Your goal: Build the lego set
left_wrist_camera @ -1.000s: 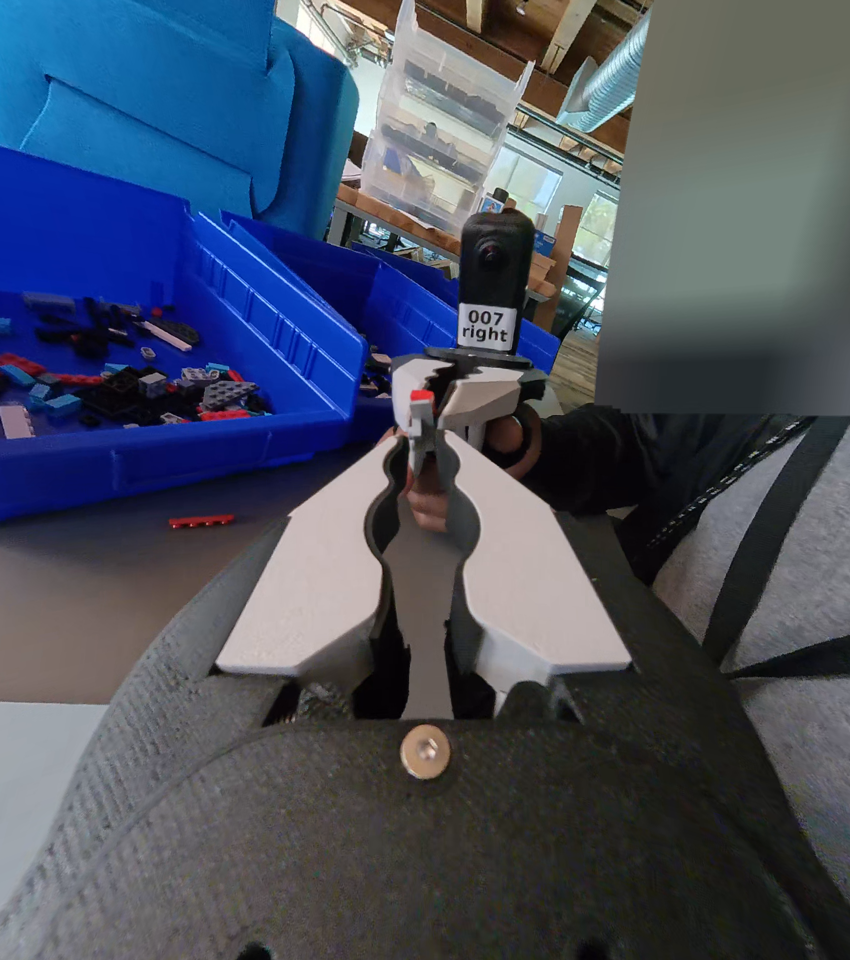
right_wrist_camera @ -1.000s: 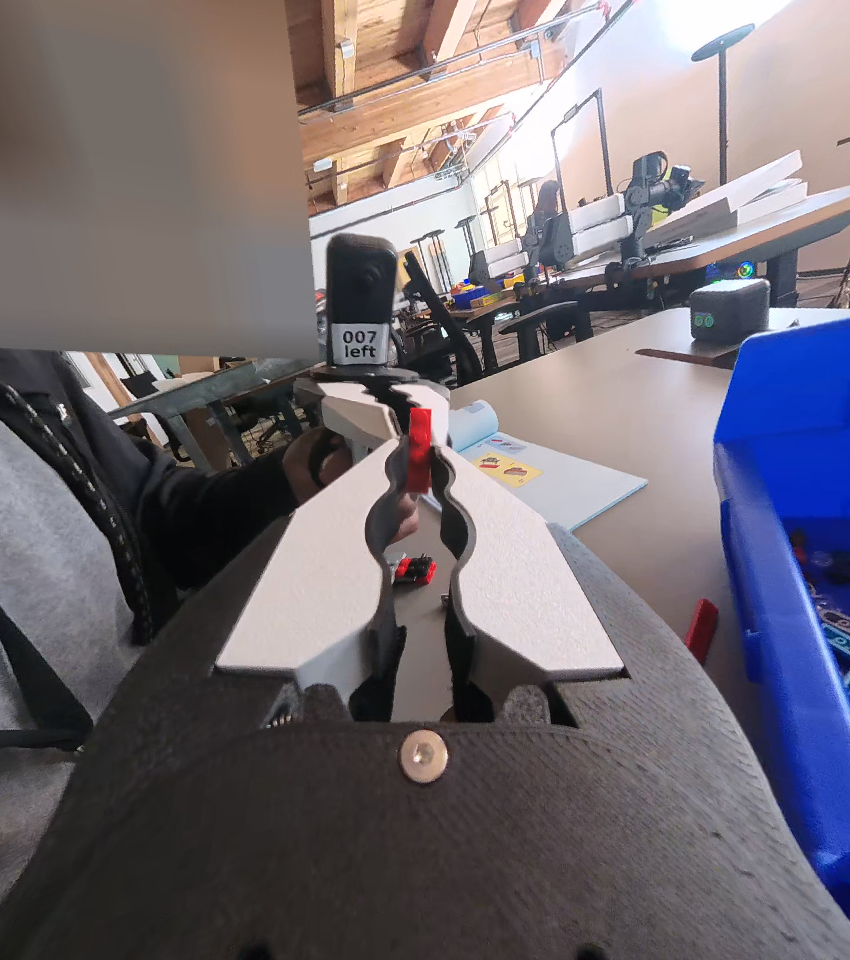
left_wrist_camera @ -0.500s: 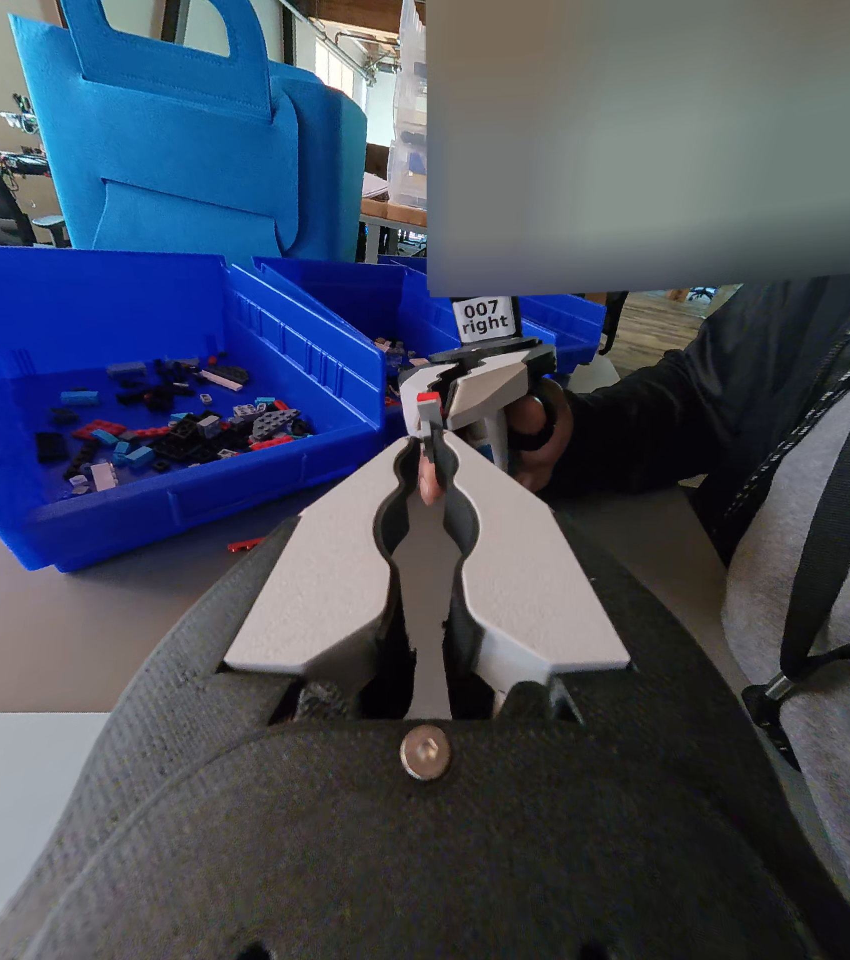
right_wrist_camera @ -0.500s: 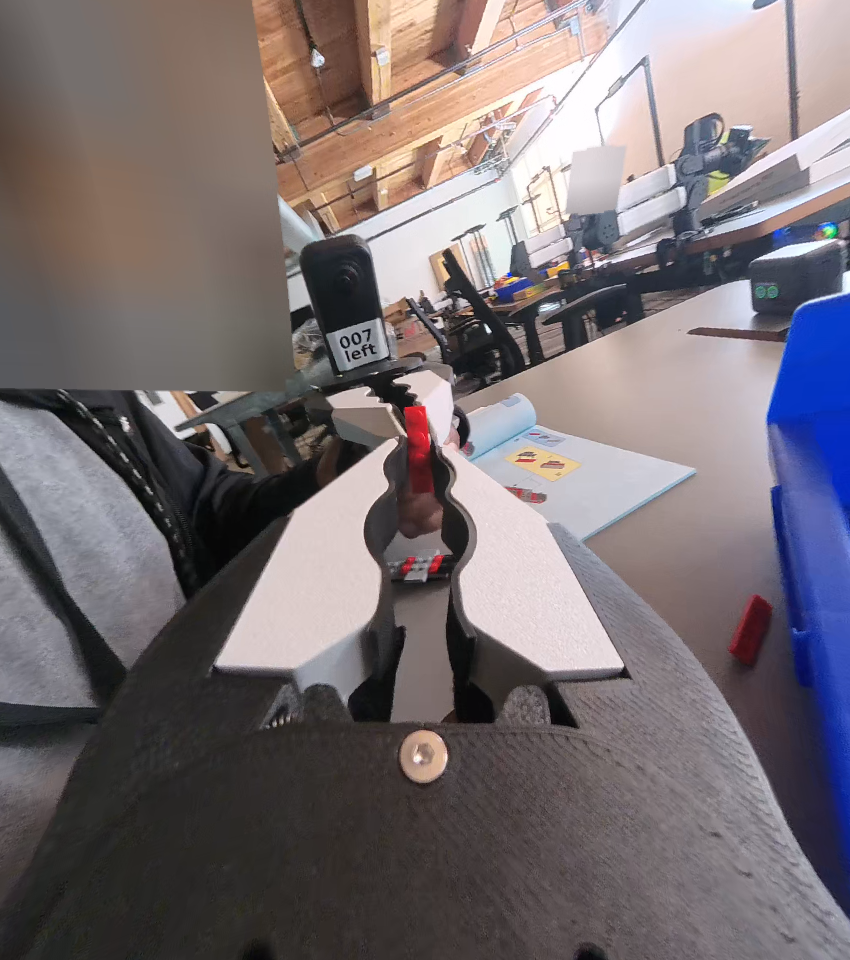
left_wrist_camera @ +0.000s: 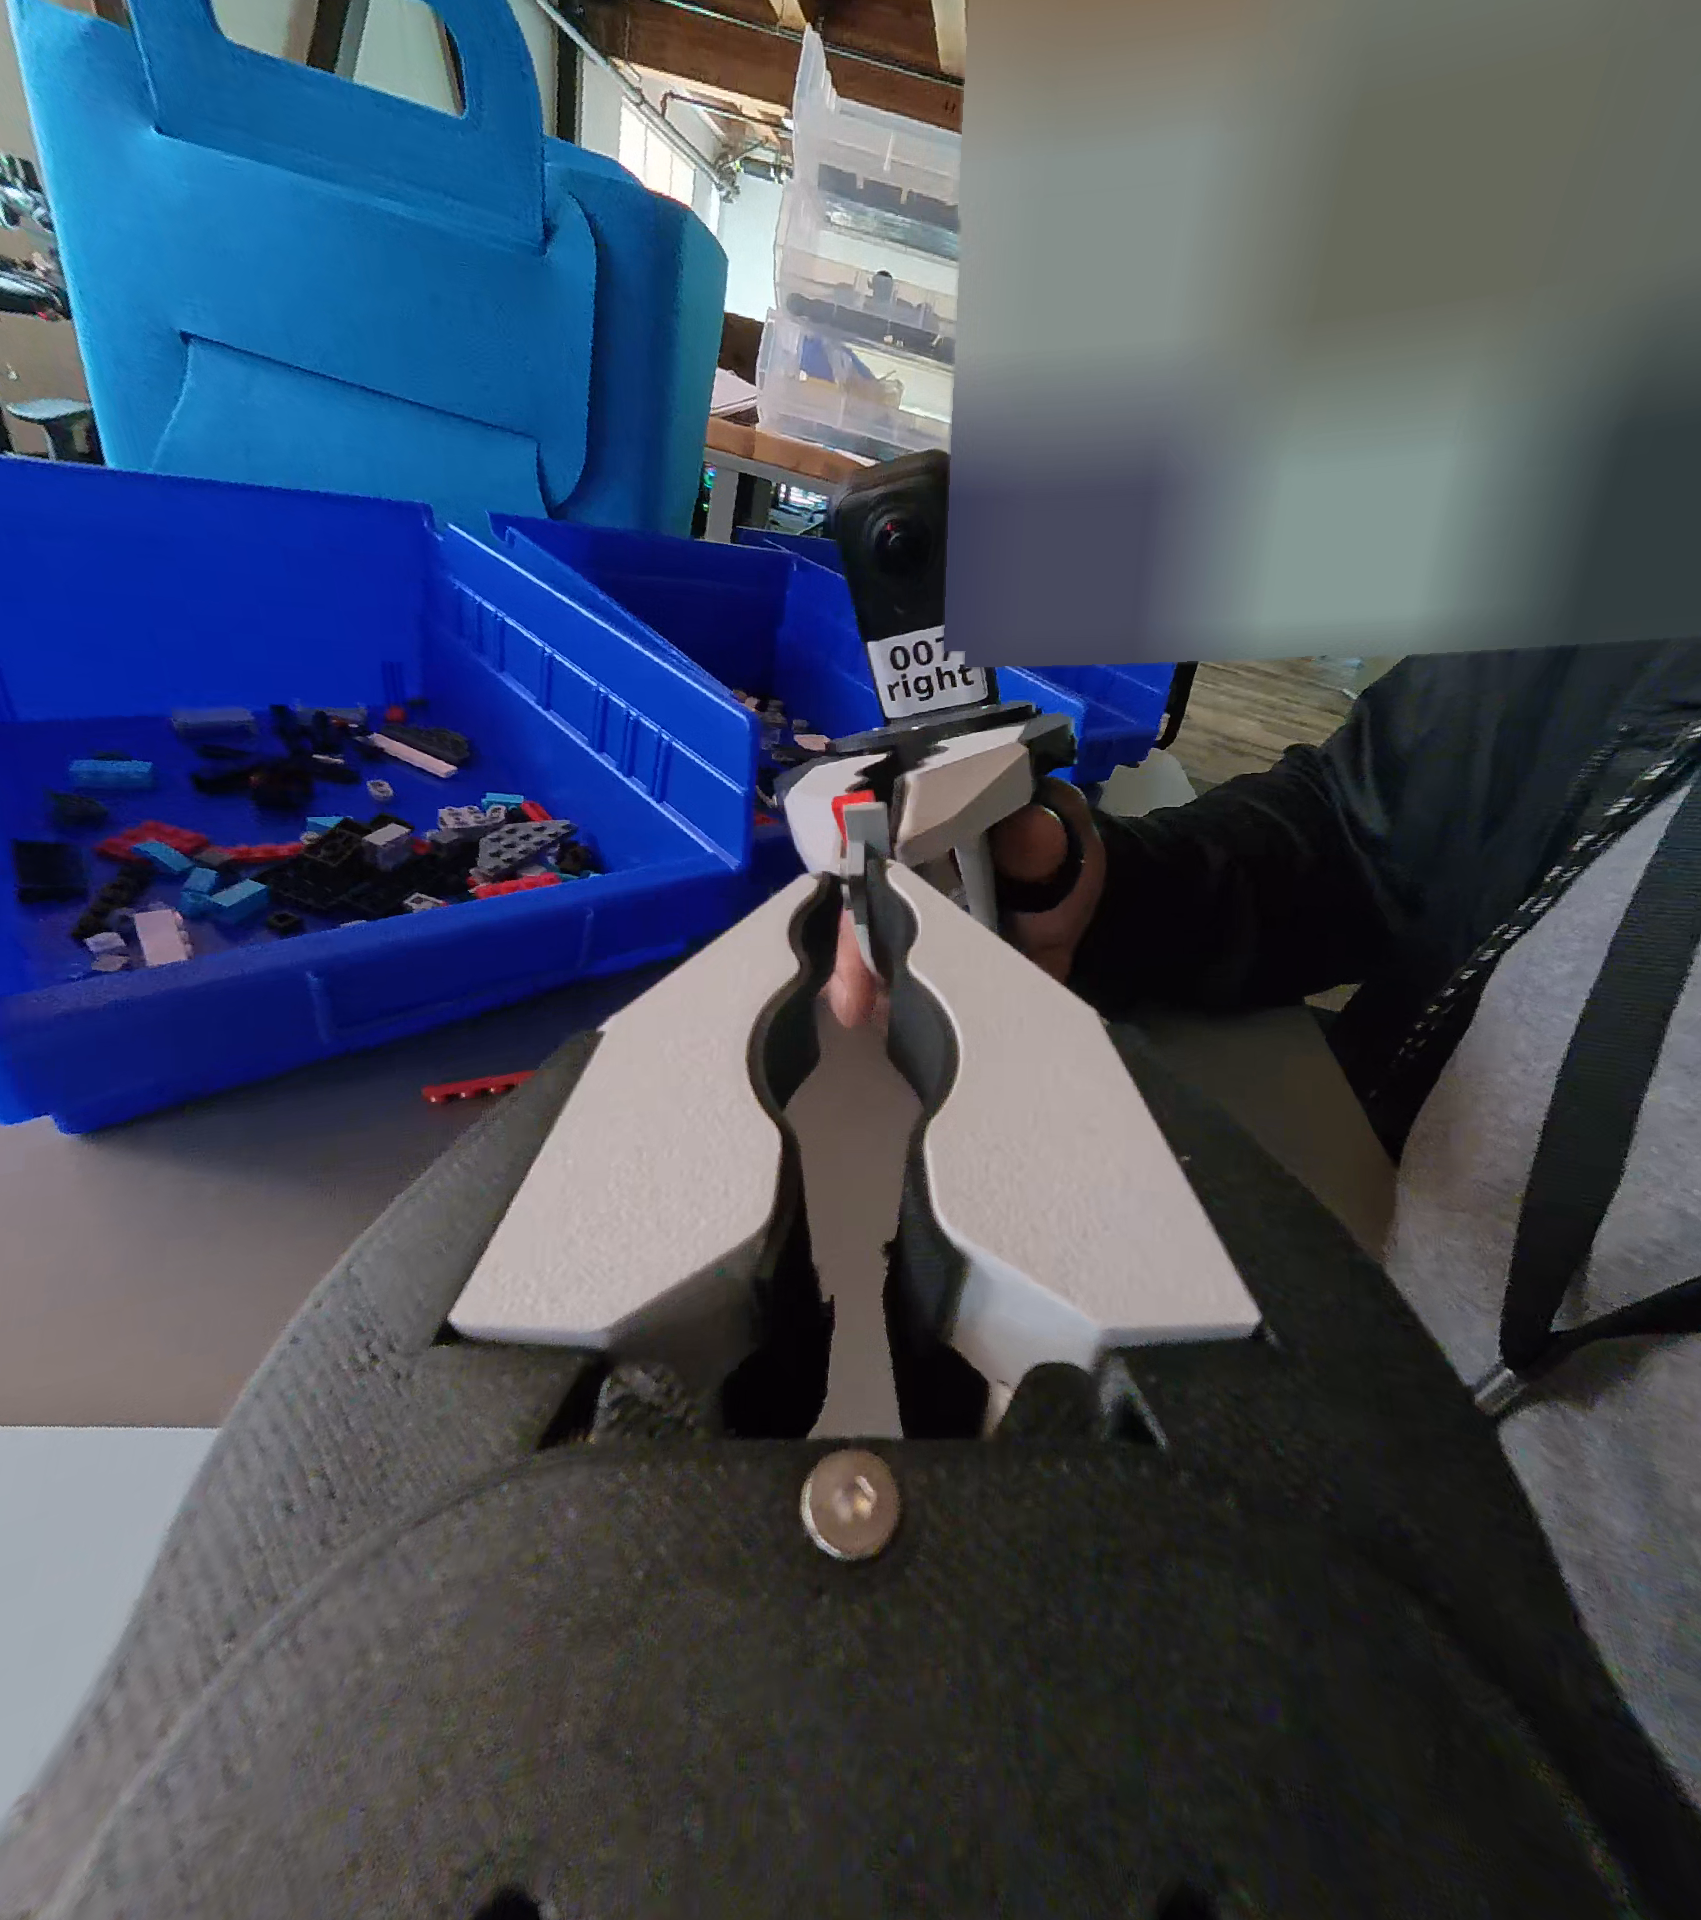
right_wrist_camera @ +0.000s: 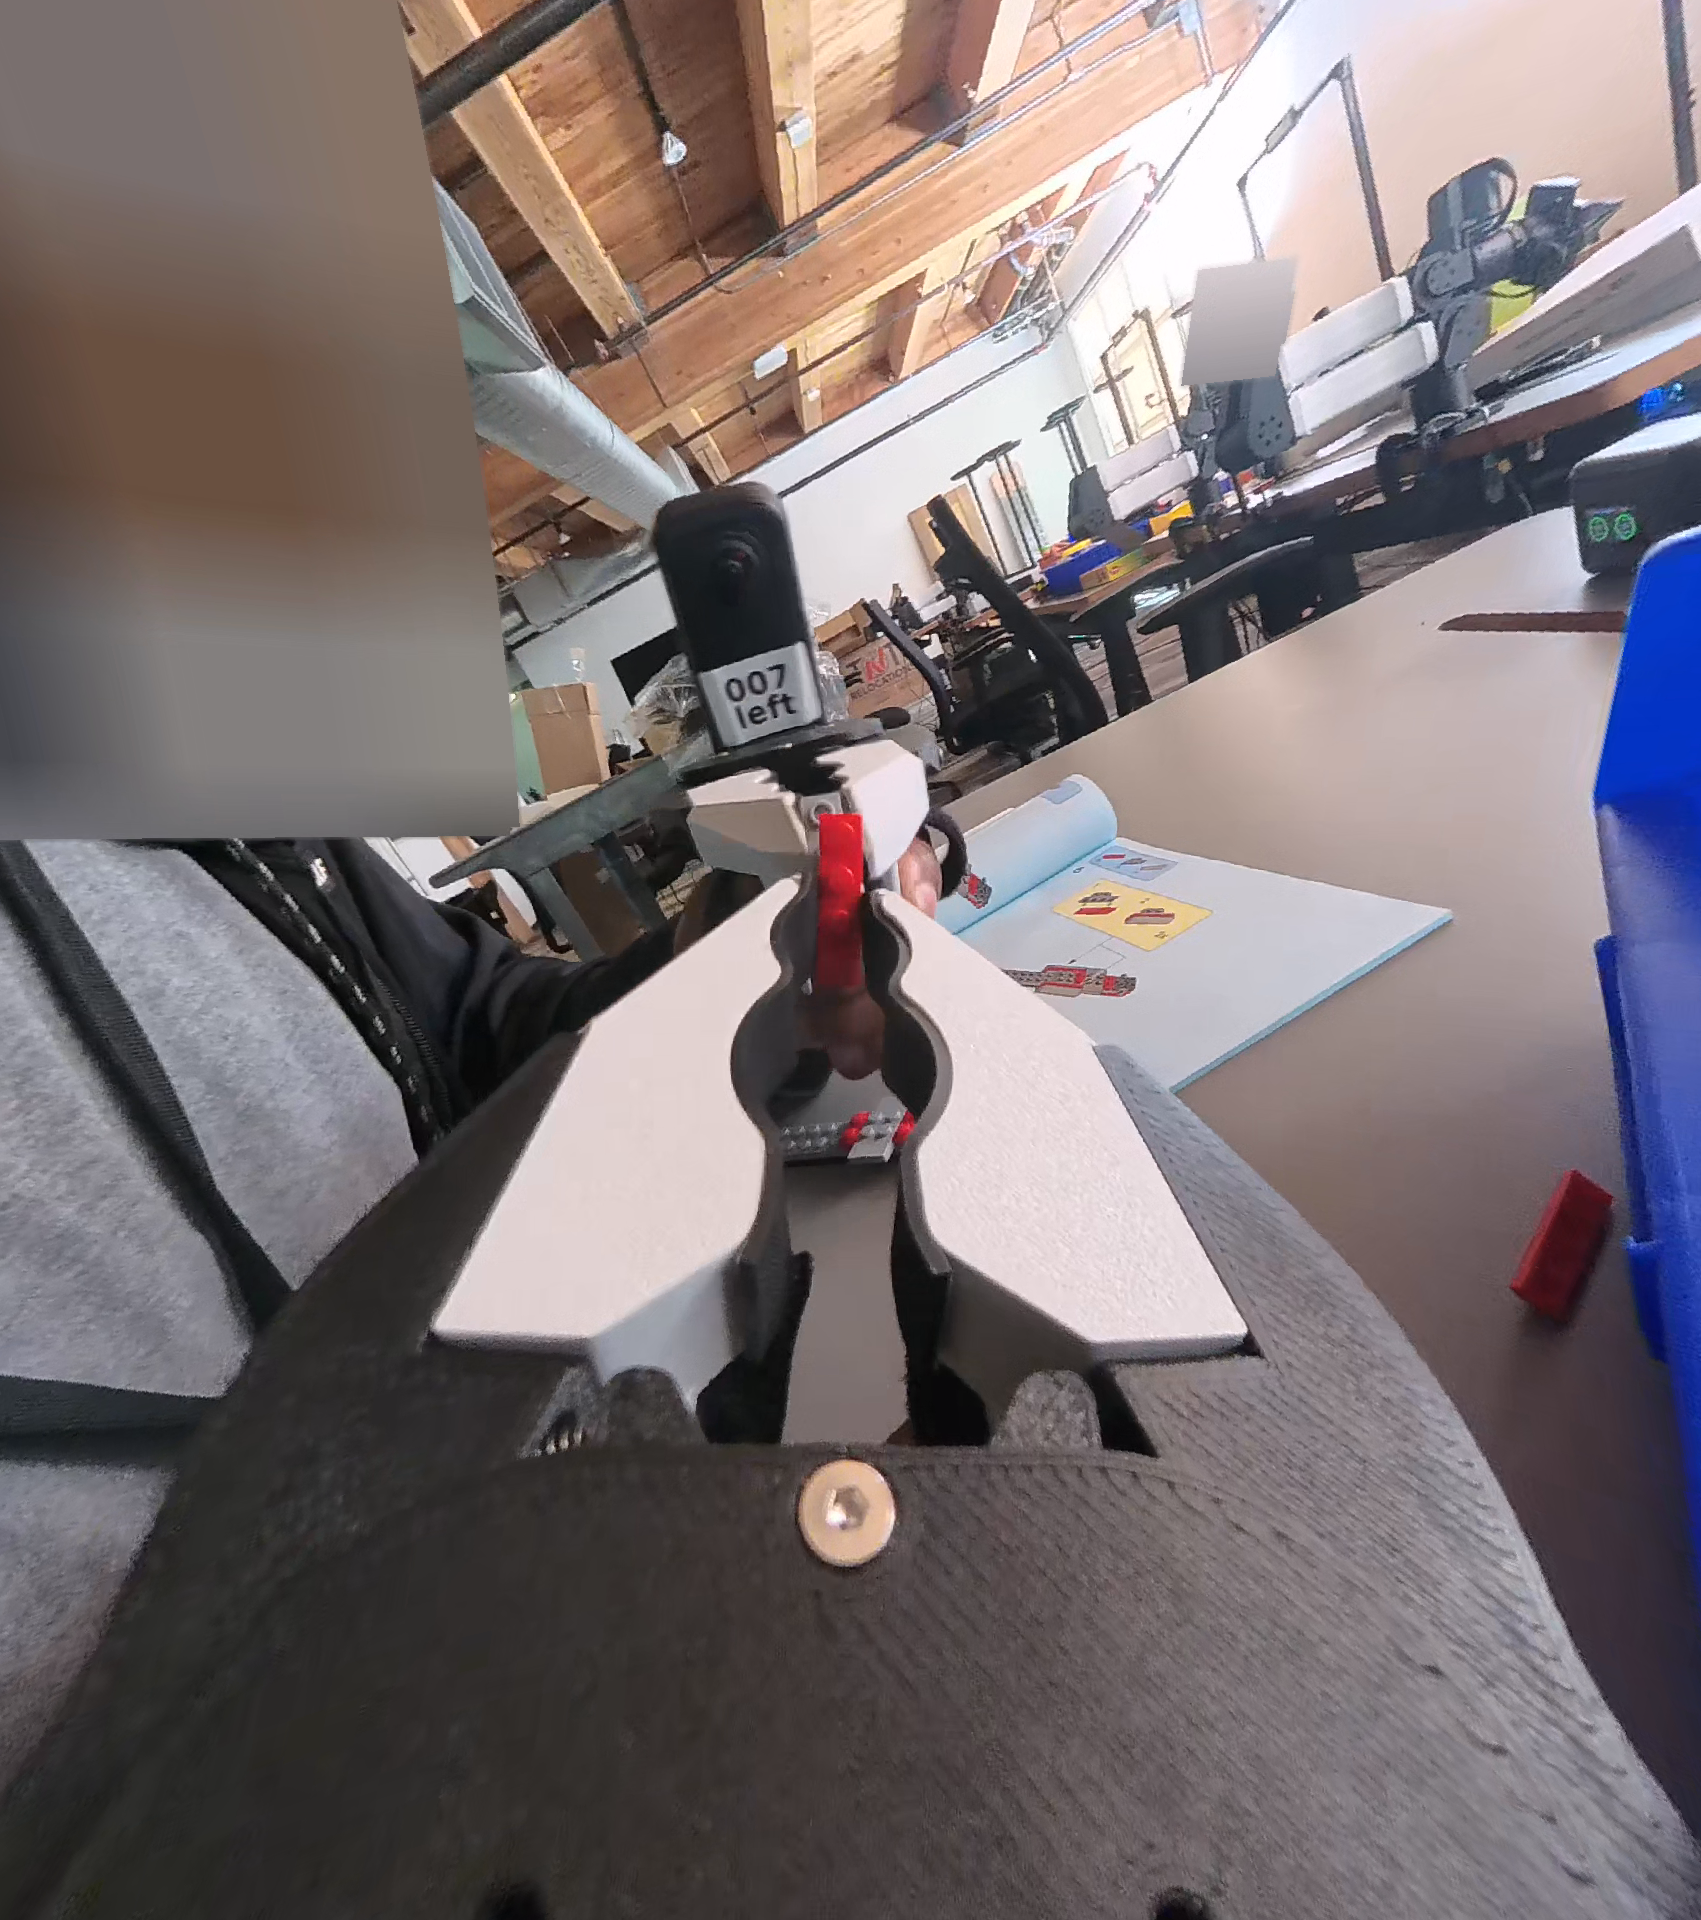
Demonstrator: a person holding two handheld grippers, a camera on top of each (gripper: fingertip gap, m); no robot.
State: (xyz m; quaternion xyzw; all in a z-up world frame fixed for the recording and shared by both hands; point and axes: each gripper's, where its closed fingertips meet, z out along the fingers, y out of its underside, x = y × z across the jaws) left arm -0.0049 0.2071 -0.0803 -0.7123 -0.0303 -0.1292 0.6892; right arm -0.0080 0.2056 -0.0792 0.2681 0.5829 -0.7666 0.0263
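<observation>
- Red plate [right_wrist_camera: 839,914] pinched upright by right gripper [right_wrist_camera: 841,904]; left gripper [left_wrist_camera: 865,899] pinches grey piece [left_wrist_camera: 865,862], the two tips meeting mid-air over the bench.
- Partial grey-red build [right_wrist_camera: 846,1138] lies near bench's front edge beside instruction booklet [right_wrist_camera: 1189,935]; most pieces remain in blue bin [left_wrist_camera: 513,966], so early stage.
- Versus 1.0 s ago: build sits closer under the right gripper, and the loose red brick [right_wrist_camera: 1561,1242] by the bin shows farther right.

I see bright daylight from far windows [right_wrist_camera: 1126,343], soft shadows under the blue bin [left_wrist_camera: 326,997], wide-angle bending at edges, slight blur nearby.

left gripper [left_wrist_camera: 861,894]: fingers closed | right gripper [right_wrist_camera: 838,914]: fingers closed | tips meeting
</observation>
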